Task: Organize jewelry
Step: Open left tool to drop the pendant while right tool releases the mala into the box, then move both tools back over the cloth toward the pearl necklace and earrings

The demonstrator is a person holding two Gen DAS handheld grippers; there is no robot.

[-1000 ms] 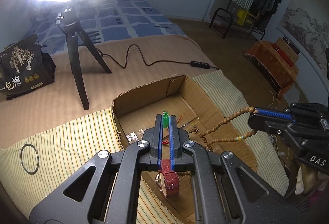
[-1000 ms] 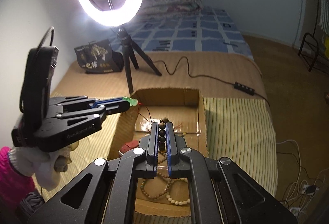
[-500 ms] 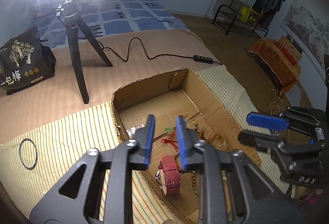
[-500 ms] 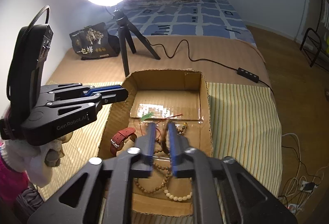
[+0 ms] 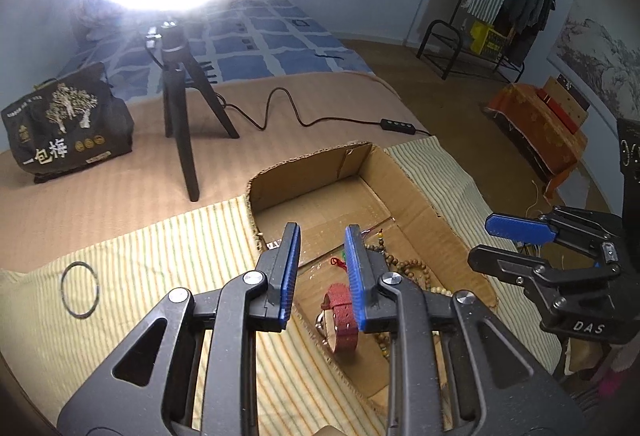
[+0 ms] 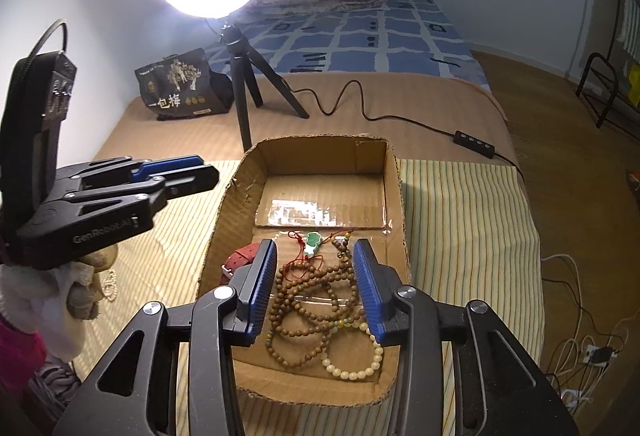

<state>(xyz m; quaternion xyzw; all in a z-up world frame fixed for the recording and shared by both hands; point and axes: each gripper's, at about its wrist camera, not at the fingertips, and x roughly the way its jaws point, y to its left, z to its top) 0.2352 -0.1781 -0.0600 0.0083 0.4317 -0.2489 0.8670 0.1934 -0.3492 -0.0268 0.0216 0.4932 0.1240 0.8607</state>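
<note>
An open cardboard box (image 6: 394, 172) (image 5: 424, 196) lies on a striped cloth. In it lie a green pendant on red cord (image 6: 313, 243), a heap of brown bead strings (image 6: 316, 290), a pale bead bracelet (image 6: 356, 360) and a red watch strap (image 6: 244, 256) (image 5: 344, 316). My left gripper (image 5: 322, 232) is open and empty above the box's left side. My right gripper (image 6: 316, 246) is open and empty above the beads. A dark thin ring (image 5: 79, 288) lies on the cloth left of the box.
A ring light on a black tripod (image 6: 244, 92) (image 5: 180, 124) stands behind the box, its cable and switch (image 6: 474, 142) trailing right. A dark printed bag (image 6: 180, 86) stands at the back left. A pale bead string (image 6: 109, 286) lies on the cloth below the left gripper.
Both grippers have opened: the left one let go of the green pendant and the right one let go of the brown beads, which now lie in the box. Both have drawn back.
</note>
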